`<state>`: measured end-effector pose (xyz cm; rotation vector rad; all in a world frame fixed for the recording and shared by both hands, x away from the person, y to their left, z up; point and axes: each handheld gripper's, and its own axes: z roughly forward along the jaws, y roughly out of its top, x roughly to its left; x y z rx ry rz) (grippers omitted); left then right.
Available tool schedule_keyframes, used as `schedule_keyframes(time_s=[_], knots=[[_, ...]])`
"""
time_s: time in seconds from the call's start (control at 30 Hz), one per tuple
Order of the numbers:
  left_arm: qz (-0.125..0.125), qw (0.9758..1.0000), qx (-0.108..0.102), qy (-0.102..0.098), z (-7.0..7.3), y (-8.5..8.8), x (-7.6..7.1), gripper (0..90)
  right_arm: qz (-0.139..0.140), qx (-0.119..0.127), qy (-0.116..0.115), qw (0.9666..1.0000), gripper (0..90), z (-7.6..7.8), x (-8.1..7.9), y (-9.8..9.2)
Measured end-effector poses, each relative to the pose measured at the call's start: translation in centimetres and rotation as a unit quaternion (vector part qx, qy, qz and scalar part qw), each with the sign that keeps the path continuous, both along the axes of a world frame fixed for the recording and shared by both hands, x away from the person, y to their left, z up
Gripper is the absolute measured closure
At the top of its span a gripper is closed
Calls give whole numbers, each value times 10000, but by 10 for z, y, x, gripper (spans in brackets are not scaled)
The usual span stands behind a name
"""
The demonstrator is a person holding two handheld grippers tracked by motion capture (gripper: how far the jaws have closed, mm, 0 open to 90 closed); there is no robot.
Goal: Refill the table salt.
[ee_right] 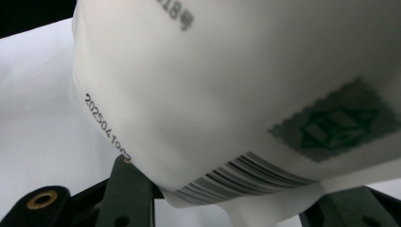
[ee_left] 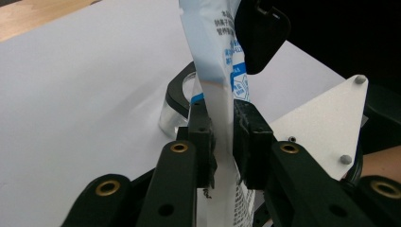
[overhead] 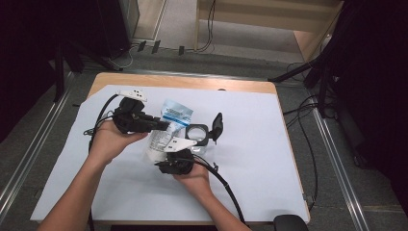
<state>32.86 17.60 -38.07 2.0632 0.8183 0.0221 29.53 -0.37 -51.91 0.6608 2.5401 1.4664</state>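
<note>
The pouch stands over the middle of the sheet that covers the table. Taking the pouch as the landmark: the left gripper comes in from its left, with the pouch's upper edge between that gripper's jaws. The right gripper lies in front of the pouch, toward the person, at its lower end, and the pouch's bottom sits between that gripper's jaws. Just to the right of the pouch a jar stands on the sheet, and the jar's lid rises on the far right side of the jar. Behind the pouch lies a strip of table not covered by the sheet.
</note>
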Motion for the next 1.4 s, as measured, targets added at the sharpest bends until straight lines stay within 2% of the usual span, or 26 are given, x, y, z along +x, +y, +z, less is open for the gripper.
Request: schedule_keyframes(time_s=[0.1,0.23,0.47,0.57,0.6,0.7,0.77,0.83,0.9,1.2,1.27,1.33,1.4], knots=[[-56,10000,33,-6,-2,-1,1,769,-8,15,10,10000,554,0,0,-1],[-194,9997,67,94,-5,-3,3,732,4,59,21,10000,555,1,1,-2],[-222,9995,125,167,-6,-4,7,696,12,83,61,9999,558,1,2,-4],[-280,9992,115,254,-6,-4,8,795,26,87,38,10000,560,2,1,-5],[-295,9990,100,307,-5,-5,8,817,30,87,28,10000,561,2,0,-4],[-258,9992,115,298,-4,-8,9,849,64,157,52,9998,556,3,0,-4],[-208,9991,185,316,-3,-11,10,852,57,176,44,9998,537,4,-1,-4],[-202,9988,263,351,-4,-14,11,851,-22,73,-89,9999,490,5,-3,-3],[-237,9987,238,391,-6,-17,13,851,-54,8,-143,9999,489,5,-5,-2],[-465,9969,58,630,-10,-25,26,852,-333,197,115,9992,504,5,-8,-6],[-503,9965,25,671,-10,-26,28,854,-352,239,122,9990,495,5,-9,-7],[-547,9958,-9,736,-12,-28,30,858,-388,176,51,9991,475,5,-10,-7],[-559,9958,11,722,-12,-30,31,860,-418,166,50,9990,479,4,-10,-7]])
